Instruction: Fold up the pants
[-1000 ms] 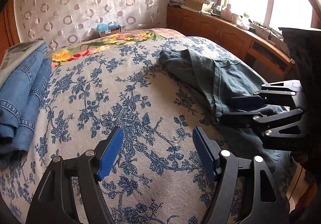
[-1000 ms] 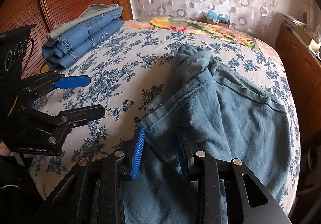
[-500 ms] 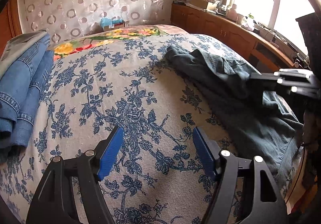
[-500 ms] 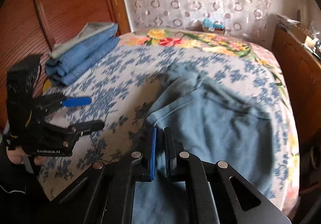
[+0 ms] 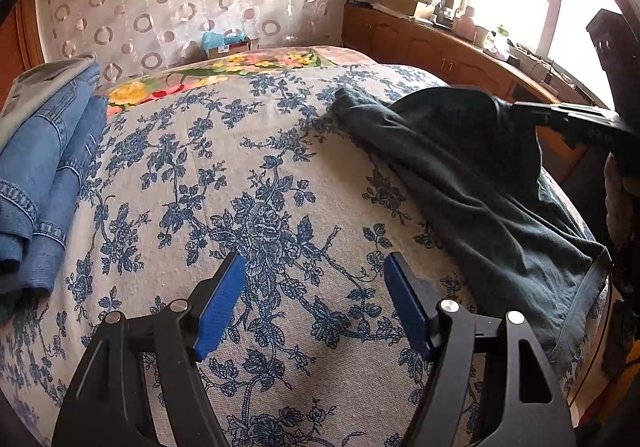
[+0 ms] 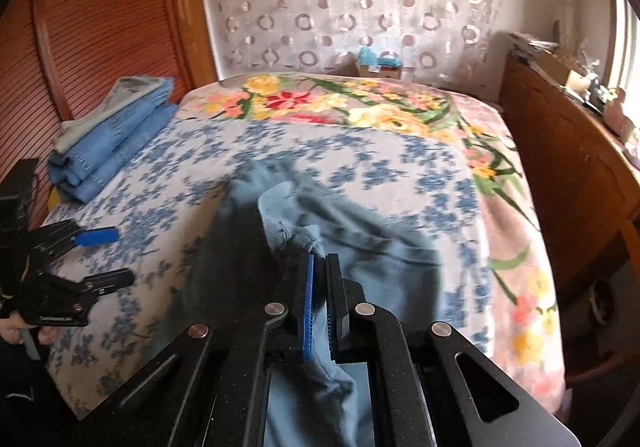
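A second ago the right tongs (image 6: pixel 318 303) stood partly apart around the edge of the dark teal pants (image 6: pixel 360 259); now their blue pads are pinched tight on a bunch of that fabric. The cloth, which lay flat on the bed then, is drawn up into a ridge. In the left wrist view the right tongs (image 5: pixel 516 109) sat low over the pants a second ago and now sit higher, at the right edge, with the fabric tented up to their tips. The left tongs (image 5: pixel 314 303) look the same as before: wide apart, with nothing between the pads, hovering over the blue-flowered bedspread (image 5: pixel 260 175).

The pants (image 5: pixel 480 183) lie on the right part of the bed, spreading from the pinched bunch away toward the far side and down over the near edge. They are well to the right of the left tongs and do not touch them. In the right wrist view the left tongs (image 6: pixel 108 257) hang over the bedspread (image 6: pixel 380 151) to the left of the pants, held by a hand (image 6: pixel 16 331).

A stack of folded blue jeans (image 5: pixel 36 175) rests at the left edge of the bed, apart from both tongs.

A small white label shows on the left tongs' body in the right wrist view; it is too blurred to read.
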Available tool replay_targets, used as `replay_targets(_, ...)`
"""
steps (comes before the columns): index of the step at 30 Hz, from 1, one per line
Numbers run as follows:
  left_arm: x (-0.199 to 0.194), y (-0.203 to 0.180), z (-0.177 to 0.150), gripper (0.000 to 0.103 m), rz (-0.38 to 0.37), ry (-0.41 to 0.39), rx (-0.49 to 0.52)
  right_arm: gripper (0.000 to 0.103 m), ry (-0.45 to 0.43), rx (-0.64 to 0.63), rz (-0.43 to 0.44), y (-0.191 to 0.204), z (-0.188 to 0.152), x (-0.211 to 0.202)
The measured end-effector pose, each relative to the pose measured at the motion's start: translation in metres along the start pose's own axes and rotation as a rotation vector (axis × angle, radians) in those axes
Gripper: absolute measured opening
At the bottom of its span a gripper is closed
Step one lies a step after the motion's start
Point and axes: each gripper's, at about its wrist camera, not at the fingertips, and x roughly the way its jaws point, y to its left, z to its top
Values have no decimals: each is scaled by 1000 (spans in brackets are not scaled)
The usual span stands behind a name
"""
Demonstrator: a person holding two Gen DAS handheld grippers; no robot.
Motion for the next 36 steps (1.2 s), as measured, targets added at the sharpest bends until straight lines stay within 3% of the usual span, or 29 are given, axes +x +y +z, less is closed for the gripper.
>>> replay_targets(5,2,0,0,73,2,8,0,5,30,38,-33,-19,2,9)
replay_targets(8,2,0,0,73,2,10,-1,6,53,82,-4,-26,1,18)
replay_targets(10,3,0,0,73,4,12,-2,14,64,96,4,-25,0,20)
replay_targets(16,3,0,0,73,5,13,-1,26,46,149,12,-35,2,13)
replay_targets(29,3,1,-2,73,20,10,4,27,97,65,33,-35,7,36)
replay_targets(32,2,-2,-2,73,35,6,25,24,117,56,61,-39,9,45)
replay_targets(33,3,-4,-1,73,41,9,29,8,119,59,74,-40,9,46)
replay_targets(36,5,-5,-1,73,54,19,35,4,74,62,73,-47,13,37)
